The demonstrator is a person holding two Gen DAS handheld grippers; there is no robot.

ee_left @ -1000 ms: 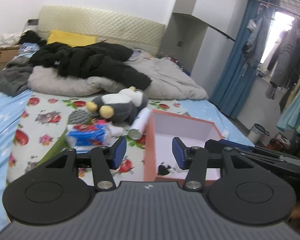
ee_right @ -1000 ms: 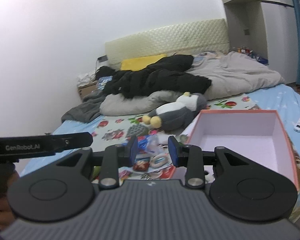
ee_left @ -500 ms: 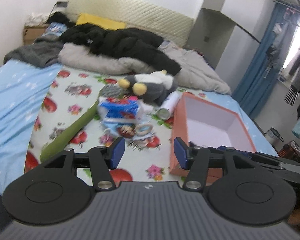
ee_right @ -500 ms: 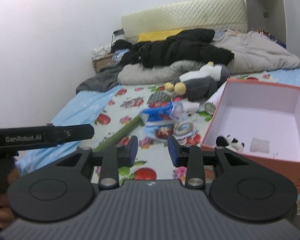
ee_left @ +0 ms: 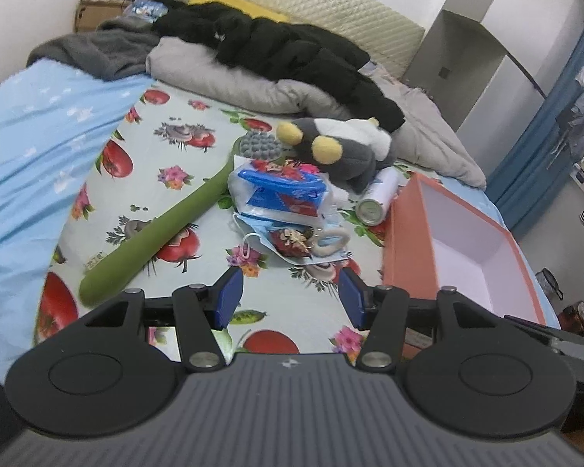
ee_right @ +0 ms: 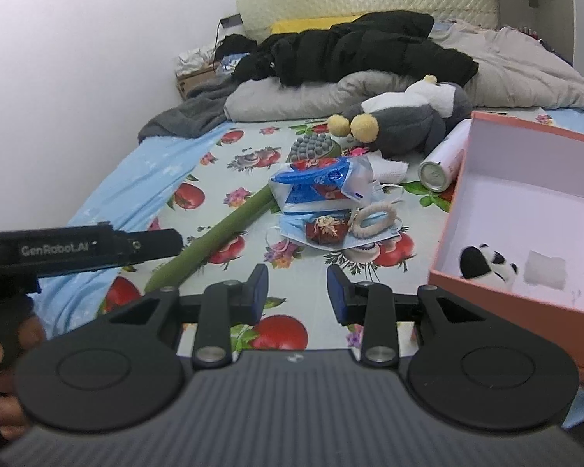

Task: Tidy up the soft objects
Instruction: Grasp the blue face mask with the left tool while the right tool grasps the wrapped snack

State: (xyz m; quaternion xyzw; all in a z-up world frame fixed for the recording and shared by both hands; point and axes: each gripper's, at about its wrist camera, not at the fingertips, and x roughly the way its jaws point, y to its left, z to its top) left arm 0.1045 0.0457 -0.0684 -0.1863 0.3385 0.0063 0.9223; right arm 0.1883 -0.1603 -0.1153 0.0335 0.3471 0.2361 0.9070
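A pile lies on the fruit-print sheet: a blue plastic pack (ee_left: 280, 190) (ee_right: 319, 186), face masks (ee_left: 261, 241), a small red pouch (ee_left: 292, 239) (ee_right: 325, 229) and a white fabric ring (ee_left: 331, 239) (ee_right: 373, 218). Behind it rests a grey penguin plush (ee_left: 342, 151) (ee_right: 408, 120). The orange box (ee_left: 408, 241) (ee_right: 525, 167) at right holds a small panda plush (ee_right: 486, 264) and a white pad (ee_right: 545, 272). My left gripper (ee_left: 290, 292) and right gripper (ee_right: 296, 290) hover just short of the pile, both open with nothing between the pads.
A long green brush (ee_left: 167, 229) (ee_right: 222, 233) lies diagonally left of the pile. A spray can (ee_left: 377, 198) (ee_right: 444, 163) lies between the penguin and the box. Black jacket (ee_left: 292, 50), grey duvet and blue blanket fill the far and left parts of the bed.
Both grippers have dropped and tipped downward toward the bed, so the pile now looks closer and larger. The jaws' gaps look the same.
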